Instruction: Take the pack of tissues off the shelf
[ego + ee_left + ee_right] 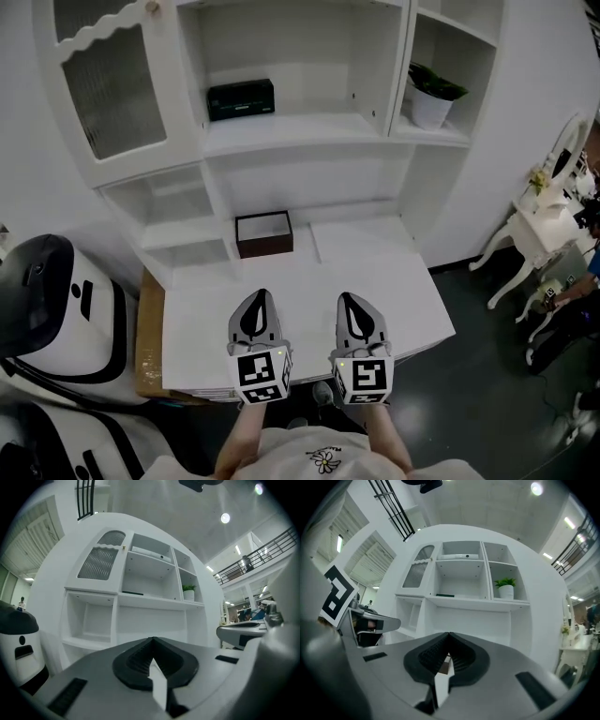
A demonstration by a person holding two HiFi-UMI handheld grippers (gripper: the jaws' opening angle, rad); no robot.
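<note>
Left gripper (259,298), right gripper (352,300): both clenched, empty | pack of tissues (241,98): well ahead, on shelf (314,131)

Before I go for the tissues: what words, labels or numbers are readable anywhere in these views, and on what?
No text is legible in any view.
Too small to read: faint print on the pack of tissues on the shelf.
Too blurred to read: small script under a flower logo on the person's shirt.
No words: the cubes on the left tongs and right tongs bear only black-and-white square markers.
</note>
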